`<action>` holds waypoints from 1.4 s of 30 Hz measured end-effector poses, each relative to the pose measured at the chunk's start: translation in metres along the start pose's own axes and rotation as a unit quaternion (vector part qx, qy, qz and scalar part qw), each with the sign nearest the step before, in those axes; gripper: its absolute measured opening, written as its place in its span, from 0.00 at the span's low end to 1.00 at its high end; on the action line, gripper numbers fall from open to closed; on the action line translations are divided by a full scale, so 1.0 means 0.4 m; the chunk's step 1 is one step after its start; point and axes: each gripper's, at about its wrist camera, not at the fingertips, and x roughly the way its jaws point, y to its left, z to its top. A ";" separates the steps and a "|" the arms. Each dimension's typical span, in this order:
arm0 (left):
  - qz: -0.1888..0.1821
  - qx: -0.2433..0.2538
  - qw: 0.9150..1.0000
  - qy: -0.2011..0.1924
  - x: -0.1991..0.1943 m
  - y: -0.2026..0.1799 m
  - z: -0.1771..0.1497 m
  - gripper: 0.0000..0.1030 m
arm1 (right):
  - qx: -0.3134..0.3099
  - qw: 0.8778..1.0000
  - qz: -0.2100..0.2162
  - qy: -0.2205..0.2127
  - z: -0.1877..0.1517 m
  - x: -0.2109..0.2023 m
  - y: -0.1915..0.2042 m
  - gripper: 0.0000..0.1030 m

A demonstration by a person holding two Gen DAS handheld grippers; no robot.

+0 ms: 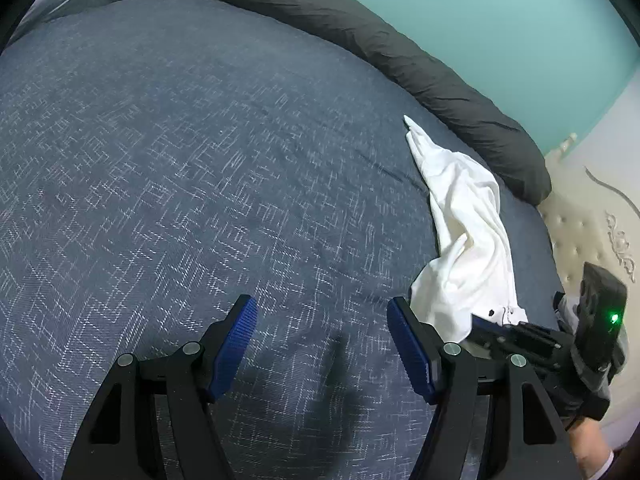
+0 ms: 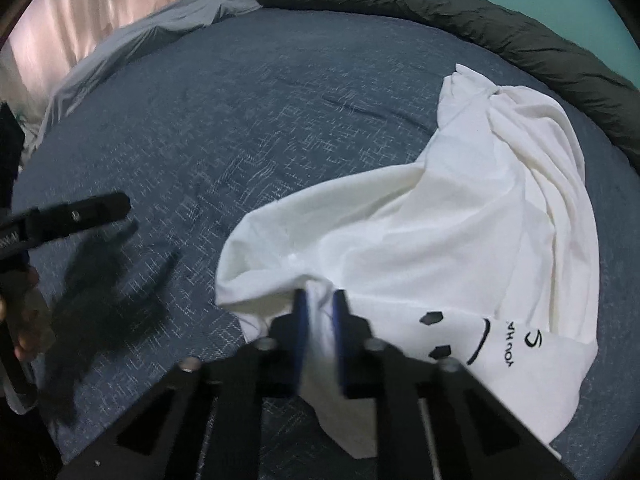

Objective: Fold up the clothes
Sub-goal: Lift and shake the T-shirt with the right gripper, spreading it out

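Right wrist view shows the right gripper (image 2: 320, 300) with jaws clenched on the white T-shirt (image 2: 460, 220), crumpled at centre-right on the bed (image 2: 240, 120); soft, light cloth, best held at an edge. Left gripper (image 1: 322, 328) jaws are released.

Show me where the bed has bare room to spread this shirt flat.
The blue bedspread lies bare from the white T-shirt across to the grey sheet and up to the dark bolster. The open left tongs hover over that patch. It is crowded only where the shirt bunches by the bolster, in the right tongs.
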 end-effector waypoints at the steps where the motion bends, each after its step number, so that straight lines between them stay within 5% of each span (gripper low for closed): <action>1: 0.000 0.000 1.000 0.001 0.003 -0.003 0.001 0.69 | 0.004 1.000 0.002 -0.006 0.001 -0.008 -0.004 0.05; 17: -0.028 0.041 0.998 0.023 0.058 -0.113 -0.021 0.70 | 0.129 0.984 0.006 -0.120 0.105 -0.236 -0.252 0.03; 29: -0.075 0.090 0.992 0.048 0.132 -0.283 -0.061 0.70 | 0.249 0.956 -0.030 -0.151 0.001 -0.317 -0.520 0.03; 42: -0.125 0.185 0.970 0.100 0.202 -0.479 -0.181 0.69 | 0.338 0.928 -0.050 -0.151 -0.173 -0.330 -0.694 0.03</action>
